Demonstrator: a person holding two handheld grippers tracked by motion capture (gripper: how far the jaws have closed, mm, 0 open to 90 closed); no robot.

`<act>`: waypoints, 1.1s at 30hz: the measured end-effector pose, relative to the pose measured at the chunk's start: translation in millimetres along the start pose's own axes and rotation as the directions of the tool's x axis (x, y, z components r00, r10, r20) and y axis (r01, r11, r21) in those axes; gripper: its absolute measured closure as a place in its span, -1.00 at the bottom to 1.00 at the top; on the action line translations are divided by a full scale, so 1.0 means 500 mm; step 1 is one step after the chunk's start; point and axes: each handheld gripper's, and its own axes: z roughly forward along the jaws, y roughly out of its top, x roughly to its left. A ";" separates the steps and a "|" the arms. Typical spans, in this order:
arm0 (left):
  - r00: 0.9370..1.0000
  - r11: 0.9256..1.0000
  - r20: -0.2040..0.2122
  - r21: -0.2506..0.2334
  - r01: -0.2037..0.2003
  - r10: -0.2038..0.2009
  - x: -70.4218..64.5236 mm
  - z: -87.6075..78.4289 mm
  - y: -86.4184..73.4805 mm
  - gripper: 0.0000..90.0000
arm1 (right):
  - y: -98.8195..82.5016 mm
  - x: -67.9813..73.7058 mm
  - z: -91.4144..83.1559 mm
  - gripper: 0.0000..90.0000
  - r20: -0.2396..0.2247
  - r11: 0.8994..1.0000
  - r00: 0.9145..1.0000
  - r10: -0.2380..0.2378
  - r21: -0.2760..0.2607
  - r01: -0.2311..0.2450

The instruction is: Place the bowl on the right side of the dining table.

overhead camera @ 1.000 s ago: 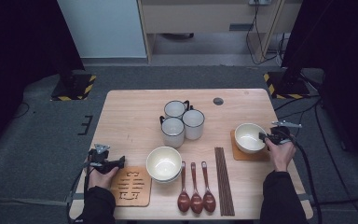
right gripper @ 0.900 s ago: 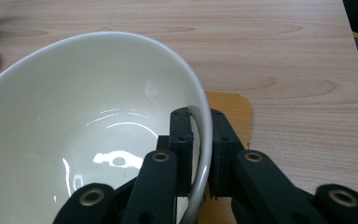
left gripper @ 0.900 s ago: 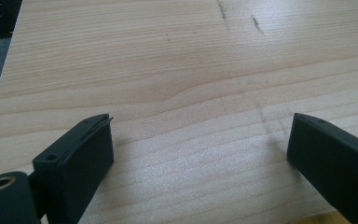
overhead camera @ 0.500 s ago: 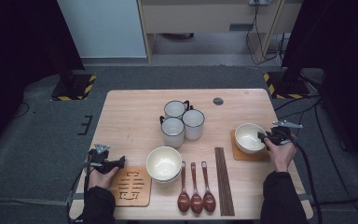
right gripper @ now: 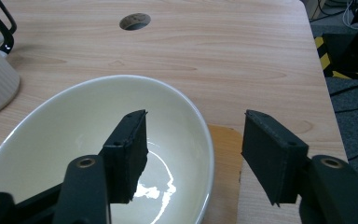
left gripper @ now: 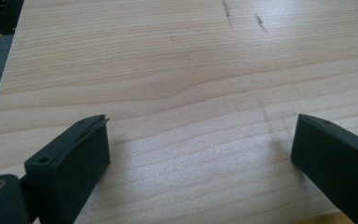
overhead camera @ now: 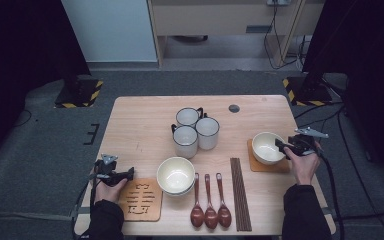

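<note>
As its jaws have just been opening, the right gripper [right gripper: 193, 154] straddles the rim of the cream ceramic bowl [overhead camera: 267, 147], gripping nothing; the bowl sits on a square orange-brown wooden coaster [overhead camera: 266, 165]. Far left of that bowl, the left gripper [left gripper: 200, 149] gapes empty.

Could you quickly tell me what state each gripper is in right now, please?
Left gripper: open, over bare table.
Right gripper: jaws just opening, astride the bowl rim, not gripping.
</note>
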 end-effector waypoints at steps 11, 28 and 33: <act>0.999 0.998 0.031 -0.067 0.021 -0.019 -0.008 -0.025 0.010 -0.55 | 0.015 0.014 -0.027 -0.14 -0.004 0.999 1.000 -0.026 -0.040 0.026; 0.991 0.975 0.124 -0.213 0.066 -0.040 -0.037 -0.095 0.055 -0.35 | 0.039 0.068 -0.060 -0.13 -0.087 0.994 0.993 -0.085 -0.072 0.079; 0.986 0.964 0.163 -0.255 0.076 -0.035 -0.049 -0.118 0.070 -0.31 | 0.049 0.084 -0.073 -0.12 -0.108 0.992 0.989 -0.097 -0.091 0.088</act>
